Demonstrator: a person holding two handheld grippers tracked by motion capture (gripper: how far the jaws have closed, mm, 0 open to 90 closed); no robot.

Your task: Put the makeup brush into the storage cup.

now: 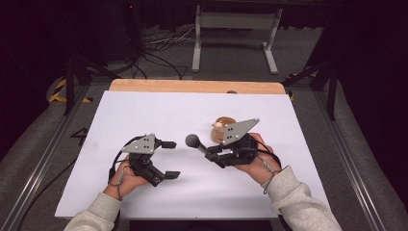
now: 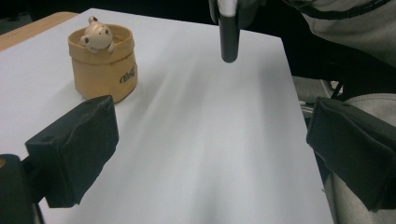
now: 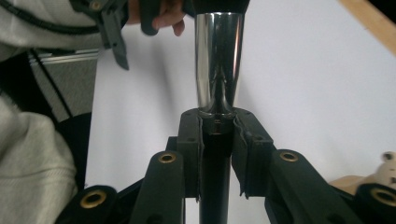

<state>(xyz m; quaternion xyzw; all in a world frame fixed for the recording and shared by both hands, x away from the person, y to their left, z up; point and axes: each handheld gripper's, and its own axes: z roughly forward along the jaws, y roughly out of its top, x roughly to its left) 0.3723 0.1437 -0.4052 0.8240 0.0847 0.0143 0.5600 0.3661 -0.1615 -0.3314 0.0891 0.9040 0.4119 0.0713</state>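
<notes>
A brush-like tool with a grey round head (image 1: 193, 140), a chrome collar (image 3: 218, 60) and a black handle lies level above the white sheet. My right gripper (image 1: 210, 153) (image 3: 217, 126) is shut on that handle, just behind the collar, and the head points left. My left gripper (image 1: 172, 159) (image 2: 210, 154) stands open at the left with nothing between its jaws, a little short of the head. A tan pot with a small bear figure (image 2: 102, 70) (image 1: 223, 126) stands upright behind the right gripper, partly hidden by its grey plate. Part of the tool's dark shaft (image 2: 229, 42) hangs in the left gripper view.
The white sheet (image 1: 192, 106) covers a wooden tabletop whose far edge (image 1: 192, 85) shows at the back. Metal rails (image 1: 43, 159) run along both sides. A grey frame (image 1: 235, 29) and cables lie on the floor beyond. Grey sleeves (image 1: 298, 197) come in from the bottom.
</notes>
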